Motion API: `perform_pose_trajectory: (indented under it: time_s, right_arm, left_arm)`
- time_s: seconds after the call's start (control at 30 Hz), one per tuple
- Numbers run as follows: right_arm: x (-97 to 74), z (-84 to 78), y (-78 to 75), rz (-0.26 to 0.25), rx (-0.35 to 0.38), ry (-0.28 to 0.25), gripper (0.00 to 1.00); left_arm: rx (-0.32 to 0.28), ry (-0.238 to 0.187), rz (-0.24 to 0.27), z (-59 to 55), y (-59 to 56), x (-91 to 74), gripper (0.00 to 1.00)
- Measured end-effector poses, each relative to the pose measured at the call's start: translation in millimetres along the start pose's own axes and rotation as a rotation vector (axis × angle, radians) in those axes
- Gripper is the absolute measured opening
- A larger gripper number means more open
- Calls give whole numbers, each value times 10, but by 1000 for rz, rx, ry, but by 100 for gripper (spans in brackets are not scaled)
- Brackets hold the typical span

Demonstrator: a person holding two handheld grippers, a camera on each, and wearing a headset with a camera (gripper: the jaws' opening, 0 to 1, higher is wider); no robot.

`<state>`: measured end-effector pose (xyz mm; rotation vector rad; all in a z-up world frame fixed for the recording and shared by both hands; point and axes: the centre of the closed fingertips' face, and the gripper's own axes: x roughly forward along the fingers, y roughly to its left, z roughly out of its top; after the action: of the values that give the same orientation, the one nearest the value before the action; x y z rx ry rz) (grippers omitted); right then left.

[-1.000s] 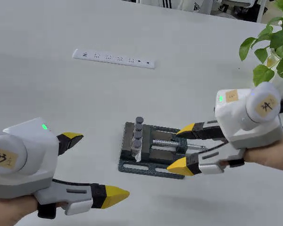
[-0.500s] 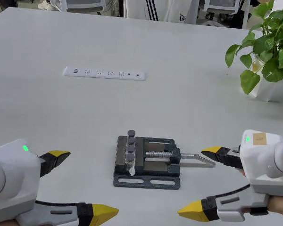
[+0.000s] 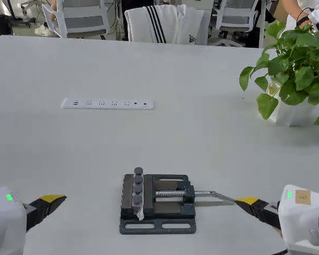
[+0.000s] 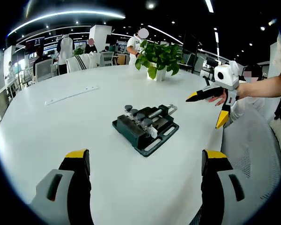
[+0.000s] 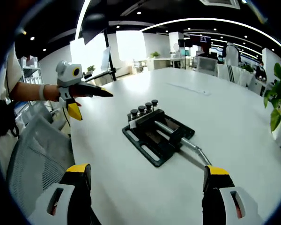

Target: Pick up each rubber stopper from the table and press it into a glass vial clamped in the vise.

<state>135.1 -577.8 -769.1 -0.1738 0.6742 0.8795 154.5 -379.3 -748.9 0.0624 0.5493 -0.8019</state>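
Observation:
A dark vise [image 3: 157, 215] stands on the white table and clamps a row of several glass vials [image 3: 138, 187], each capped by a dark rubber stopper. The vise [image 4: 147, 129] lies ahead of my left gripper [image 4: 145, 157], which is open and holds nothing; its yellow fingertip [image 3: 49, 200] shows at the lower left of the head view. My right gripper [image 5: 148, 168] is open and holds nothing too, with the vise [image 5: 157, 136] in front of it and its fingertip [image 3: 248, 202] just right of the vise handle [image 3: 221, 197]. Both grippers are well clear of the vials.
A white power strip [image 3: 107, 103] lies on the table beyond the vise. A potted plant [image 3: 292, 79] stands at the far right. Chairs, one draped with a jacket [image 3: 167, 24], line the table's far edge.
Both grippers have drawn back from the vise toward the person and stay open. The head camera has tilted up, so more of the far table shows. The vise and vials have not moved.

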Motion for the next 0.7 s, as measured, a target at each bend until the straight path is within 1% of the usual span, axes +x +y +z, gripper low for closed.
perform_pose_trajectory:
  time_s: [0.1, 0.17, 0.23, 0.3, 0.4, 0.47, 0.53, 0.7]
  right_arm:
    - [2, 12, 37, -9, 26, -11, 99]
    - [22, 50, 67, -6, 51, -28, 98]
    - [38, 84, 71, -14, 68, -47, 98]
    - [37, 82, 86, -9, 76, -48, 97]
    - [23, 85, 84, -19, 63, -48, 97]
    - [15, 83, 72, -23, 69, -54, 96]
    - [-1, 79, 60, -31, 65, -60, 96]
    - [-54, 73, 109, -39, 41, -65, 96]
  left_arm:
    - [-11, -7, 3, 11, -12, -7, 99]
    - [-16, -10, 11, 6, 13, -2, 99]
    - [-23, -2, 12, -27, 27, 11, 99]
    - [-14, 7, 10, -32, 21, 10, 99]
    - [-11, -2, 4, 36, -27, 25, 99]
    - [1, -2, 5, 51, -19, 24, 99]
    - [-3, -10, 8, 78, -14, 24, 99]
    - [10, -29, 18, 150, -49, 15, 99]
